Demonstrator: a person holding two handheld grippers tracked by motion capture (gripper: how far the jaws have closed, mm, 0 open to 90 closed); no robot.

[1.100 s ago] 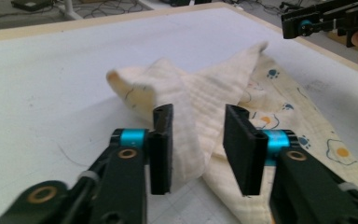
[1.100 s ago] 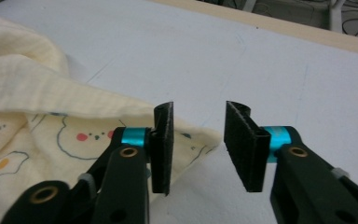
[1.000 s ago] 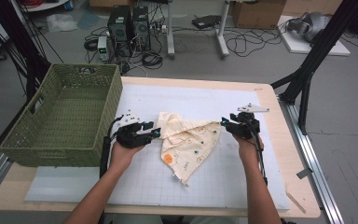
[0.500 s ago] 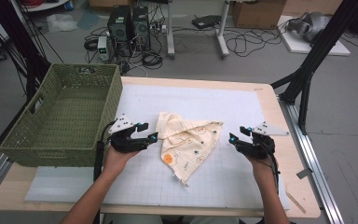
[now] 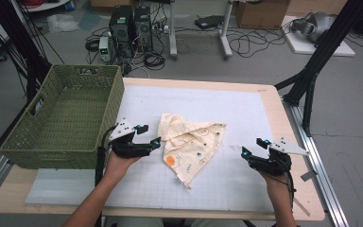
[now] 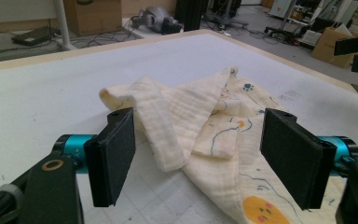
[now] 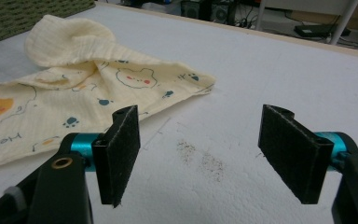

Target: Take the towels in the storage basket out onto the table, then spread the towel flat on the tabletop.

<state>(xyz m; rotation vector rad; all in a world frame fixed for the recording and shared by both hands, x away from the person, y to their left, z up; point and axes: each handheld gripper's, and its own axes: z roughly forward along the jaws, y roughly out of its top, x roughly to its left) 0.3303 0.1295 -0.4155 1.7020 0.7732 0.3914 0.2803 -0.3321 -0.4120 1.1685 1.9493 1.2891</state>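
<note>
A cream muslin cloth (image 5: pixel 191 144) with printed animals lies crumpled and partly folded on the white mat. My left gripper (image 5: pixel 150 135) sits at the cloth's left edge. Its jaws have just been opening and stand open. In the left gripper view the cloth (image 6: pixel 200 116) lies just ahead of the left gripper (image 6: pixel 200 158), and the pads (image 6: pixel 114 158) do not touch it. My right gripper (image 5: pixel 254 147) is off the cloth's right corner. Its jaws have also just been opening. The right gripper (image 7: pixel 200 158) has bare mat between its pads, and the cloth (image 7: pixel 74 88) is to the left.
A green woven basket (image 5: pixel 52 158) stands at the table's left, close to my left hand. The white mat (image 5: pixel 227 109) covers most of the wooden table (image 5: pixel 276 109). Computers, cables and black stand legs are on the floor beyond.
The right gripper has let go of the cloth's right corner, drawn away to the right and toward the person, and opened. The left gripper has opened roughly in place.
</note>
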